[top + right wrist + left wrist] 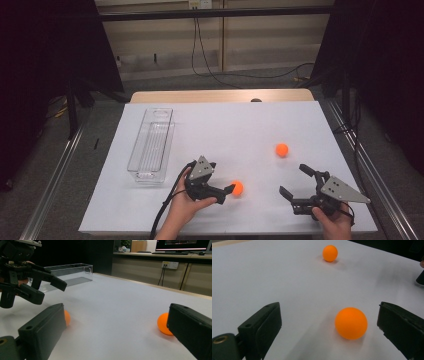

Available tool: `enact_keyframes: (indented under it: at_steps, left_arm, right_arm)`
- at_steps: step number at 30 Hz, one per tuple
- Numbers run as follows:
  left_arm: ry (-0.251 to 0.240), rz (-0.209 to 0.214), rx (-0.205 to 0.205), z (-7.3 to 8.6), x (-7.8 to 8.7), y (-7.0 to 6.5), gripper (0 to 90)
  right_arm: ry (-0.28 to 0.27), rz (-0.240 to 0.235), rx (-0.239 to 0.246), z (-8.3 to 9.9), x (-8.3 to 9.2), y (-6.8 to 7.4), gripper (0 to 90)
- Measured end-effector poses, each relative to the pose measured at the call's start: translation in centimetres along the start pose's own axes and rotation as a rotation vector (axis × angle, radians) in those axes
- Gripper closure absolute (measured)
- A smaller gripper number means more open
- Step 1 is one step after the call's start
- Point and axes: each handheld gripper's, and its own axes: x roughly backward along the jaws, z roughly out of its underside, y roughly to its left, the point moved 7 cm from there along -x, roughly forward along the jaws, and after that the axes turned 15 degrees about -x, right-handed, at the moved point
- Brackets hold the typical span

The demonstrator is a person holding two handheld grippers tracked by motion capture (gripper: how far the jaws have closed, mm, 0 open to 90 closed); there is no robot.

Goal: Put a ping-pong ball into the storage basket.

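The left tool point(228, 194) stands wide open around the near orange ball point(237, 188) on the white bench point(225, 125), not gripping it. The right tool point(296, 181) is open too, holding nothing.

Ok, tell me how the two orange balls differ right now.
The near ball lies between the open fingers of the left gripper, not yet gripped; the far ball lies in the open with no gripper around it. The near ball is closer to the person's edge of the table, the far ball farther up and to the right. Both are plain orange, look the same size, and rest on the white table.
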Motion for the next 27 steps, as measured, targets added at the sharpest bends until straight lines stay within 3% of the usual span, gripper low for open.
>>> enact_keyframes:
  at_steps: [27]
  left_arm:
    - [0.049,0.061,-0.036,0.1,-1.1,-1.0,13.9]
  right_arm:
    - [0.002,-0.003,0.002,0.0,0.0,0.0,1.7]
